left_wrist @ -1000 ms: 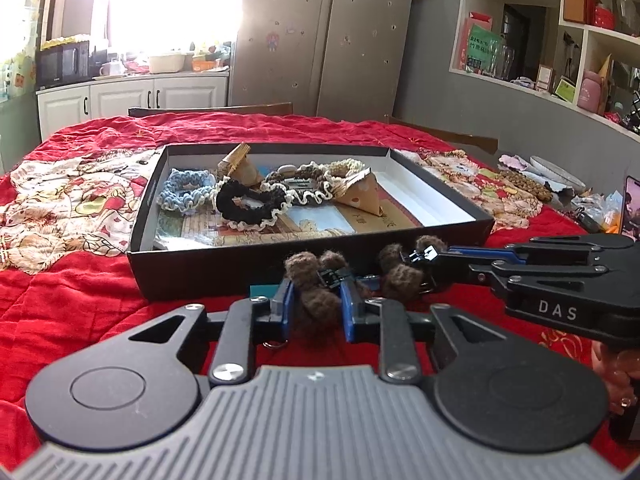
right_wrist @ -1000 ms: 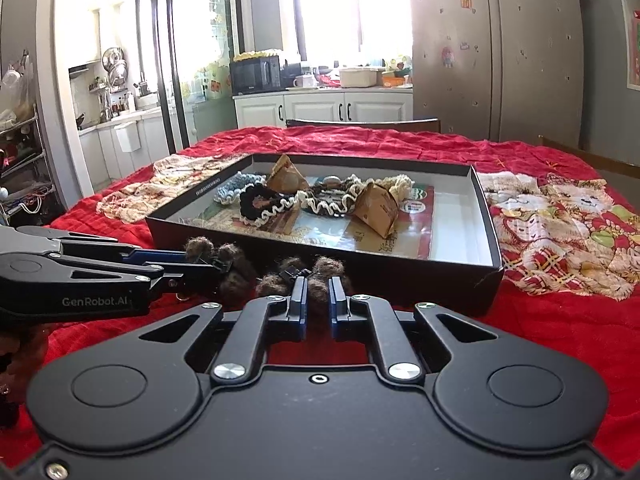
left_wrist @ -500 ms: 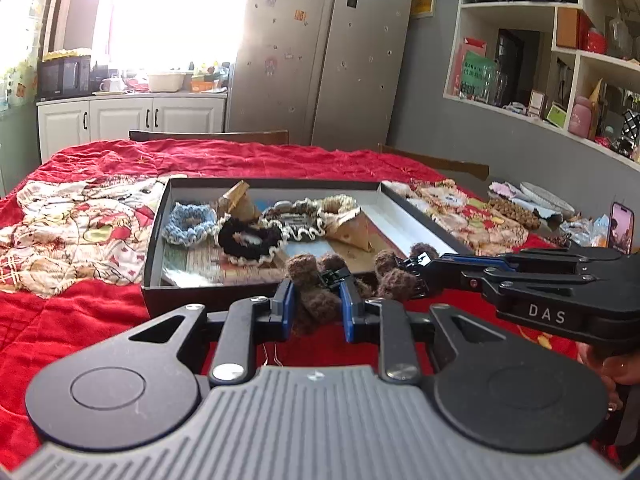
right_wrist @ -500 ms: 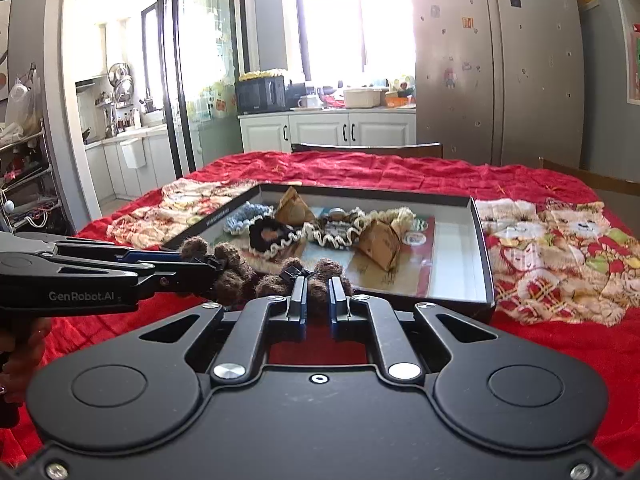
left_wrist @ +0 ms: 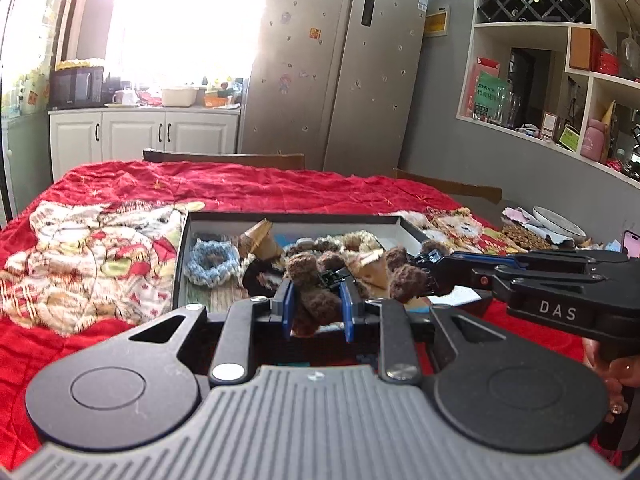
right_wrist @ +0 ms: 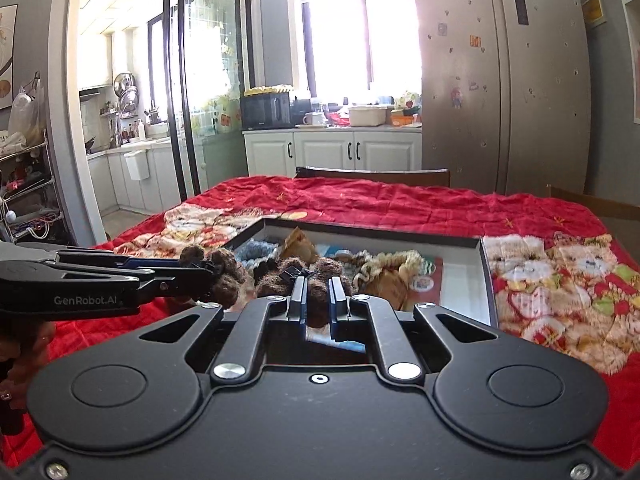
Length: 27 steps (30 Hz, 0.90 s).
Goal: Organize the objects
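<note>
Left gripper (left_wrist: 316, 304): fingers pinch one brown fuzzy hair clip (left_wrist: 310, 292), frame centre.
Right gripper (right_wrist: 318, 298): fingers pinch another brown fuzzy clip (right_wrist: 320, 280), centre.
Tray (left_wrist: 182, 256): just beyond both.
Risk: yielding fuzz could slip out; clips could snag scrunchies (left_wrist: 210, 260).

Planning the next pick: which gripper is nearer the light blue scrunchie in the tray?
Left. The left gripper hovers just right of the light blue scrunchie; the right gripper sits farther right, beyond the left one.
</note>
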Each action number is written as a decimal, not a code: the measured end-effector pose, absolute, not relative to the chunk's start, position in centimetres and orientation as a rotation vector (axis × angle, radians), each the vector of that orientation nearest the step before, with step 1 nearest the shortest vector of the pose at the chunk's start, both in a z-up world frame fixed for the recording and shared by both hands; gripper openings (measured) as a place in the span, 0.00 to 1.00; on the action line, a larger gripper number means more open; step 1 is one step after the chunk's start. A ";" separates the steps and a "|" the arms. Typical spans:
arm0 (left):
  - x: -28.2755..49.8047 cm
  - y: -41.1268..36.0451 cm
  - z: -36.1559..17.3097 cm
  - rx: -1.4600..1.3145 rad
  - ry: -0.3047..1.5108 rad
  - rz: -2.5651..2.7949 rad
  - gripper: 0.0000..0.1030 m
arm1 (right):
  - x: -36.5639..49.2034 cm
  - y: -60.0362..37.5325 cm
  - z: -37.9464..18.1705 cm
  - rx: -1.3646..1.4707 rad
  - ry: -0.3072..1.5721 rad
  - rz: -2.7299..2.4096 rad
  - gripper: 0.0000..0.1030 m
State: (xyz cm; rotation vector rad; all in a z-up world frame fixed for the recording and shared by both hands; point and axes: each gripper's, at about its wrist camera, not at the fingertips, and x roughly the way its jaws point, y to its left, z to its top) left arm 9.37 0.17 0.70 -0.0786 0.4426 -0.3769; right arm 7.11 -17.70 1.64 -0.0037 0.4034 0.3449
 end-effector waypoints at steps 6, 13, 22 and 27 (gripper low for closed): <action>11.8 -0.3 1.7 -0.099 0.437 -0.378 0.26 | 9.3 -18.1 3.1 -0.012 0.372 0.301 0.10; 15.3 -2.0 1.9 -0.095 0.449 -0.372 0.26 | 12.8 -20.0 3.9 0.018 0.367 0.224 0.10; 18.8 -3.7 1.4 -0.096 0.471 -0.360 0.26 | 16.7 -22.6 2.5 0.080 0.399 0.158 0.10; 20.4 -4.1 0.7 -0.112 0.492 -0.355 0.26 | 18.3 -23.3 0.9 0.093 0.427 0.130 0.10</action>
